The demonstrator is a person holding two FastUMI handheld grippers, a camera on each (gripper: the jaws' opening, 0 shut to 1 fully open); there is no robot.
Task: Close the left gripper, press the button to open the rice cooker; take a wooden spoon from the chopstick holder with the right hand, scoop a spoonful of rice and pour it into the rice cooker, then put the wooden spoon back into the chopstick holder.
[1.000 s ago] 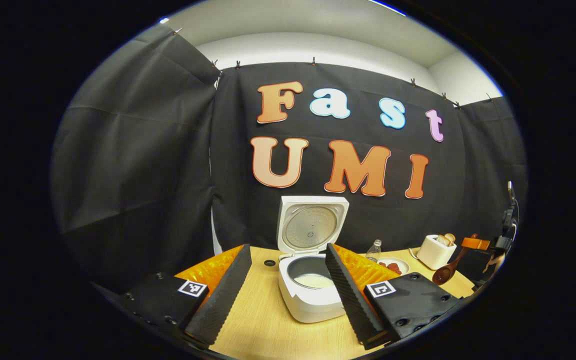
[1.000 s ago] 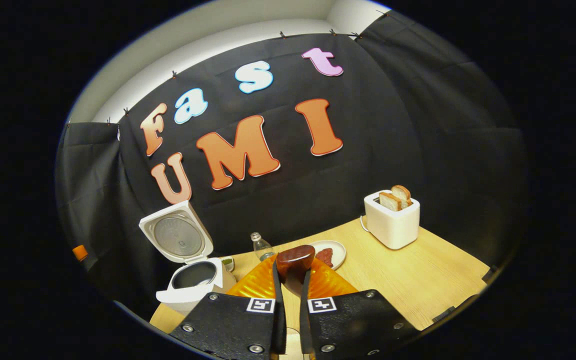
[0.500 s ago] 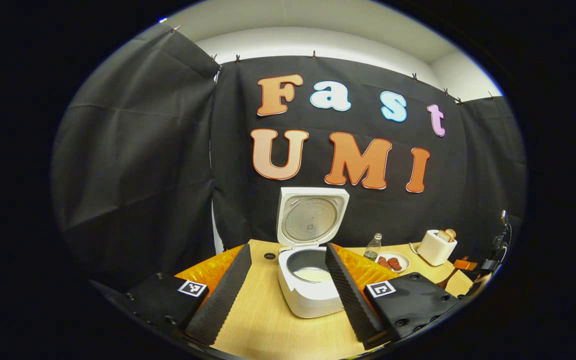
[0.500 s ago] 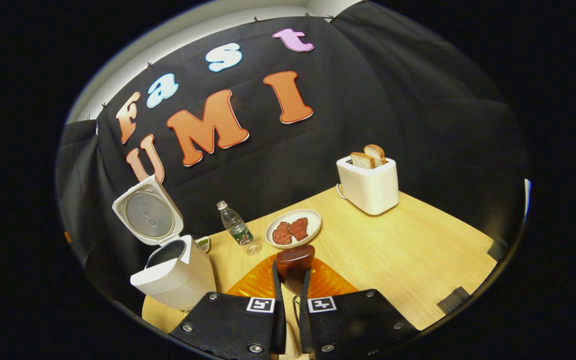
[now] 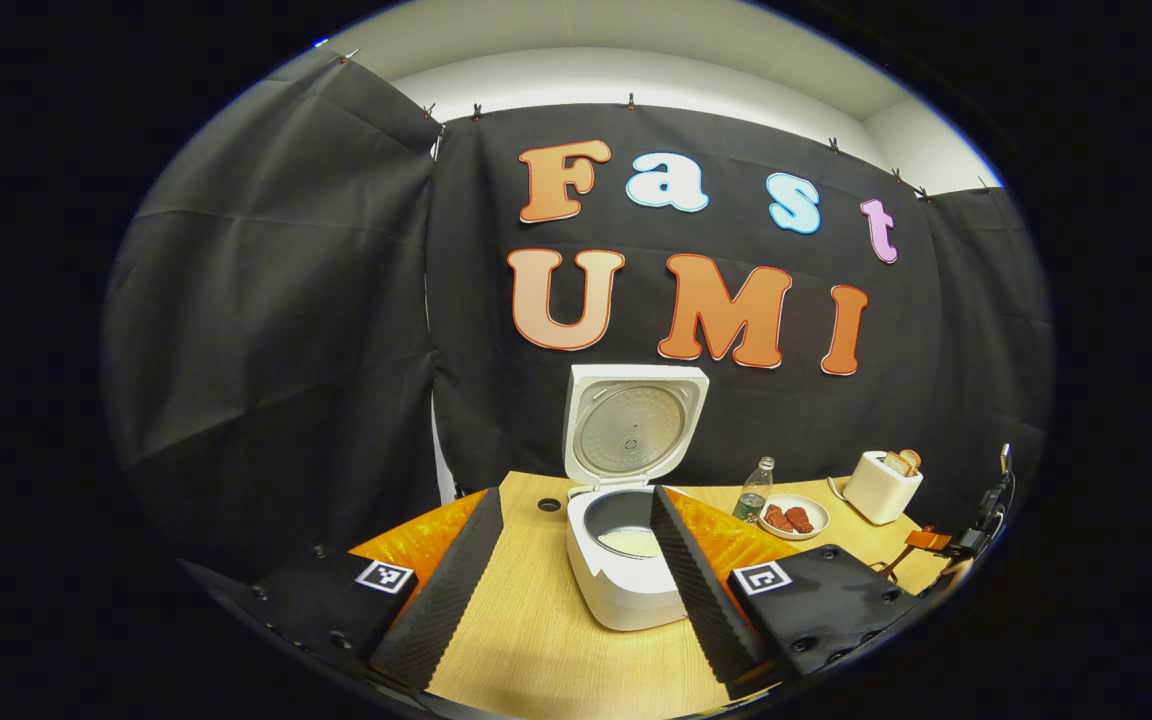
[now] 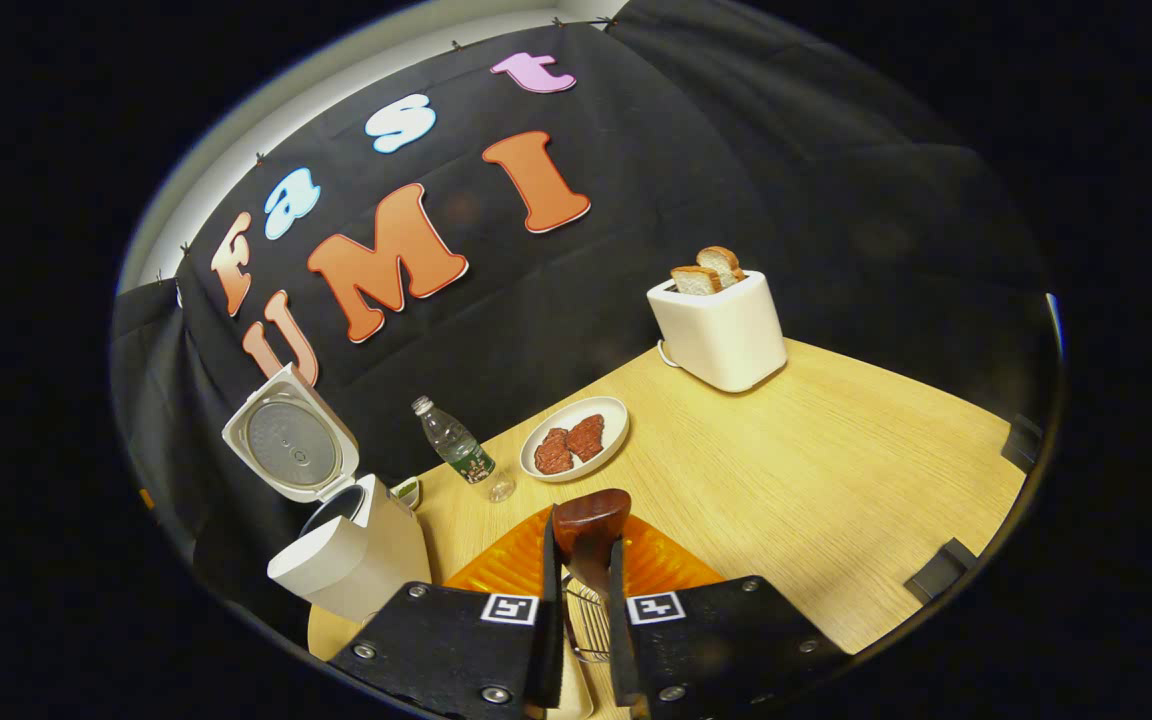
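The white rice cooker (image 5: 626, 580) stands open on the table with its lid (image 5: 636, 425) upright and pale rice (image 5: 631, 543) in the pot. My left gripper (image 5: 576, 497) is open with its fingers on either side of the cooker and apart from it. My right gripper (image 6: 584, 560) is shut on the handle of the dark wooden spoon (image 6: 591, 510), whose bowl points away past the fingertips. The wire rim of the chopstick holder (image 6: 586, 625) shows close below, between the fingers. In the right gripper view the cooker (image 6: 351, 555) is at the lower left.
On the wooden table (image 6: 836, 450) stand a small water bottle (image 6: 456, 450), a white plate with two pieces of meat (image 6: 574, 450) and a white toaster with bread (image 6: 716, 325). A small green-rimmed dish (image 6: 404, 490) sits beside the cooker.
My right gripper has dropped and tilted down with the spoon; the wire holder now shows under it. My left gripper has drawn back a little from the cooker, still open.
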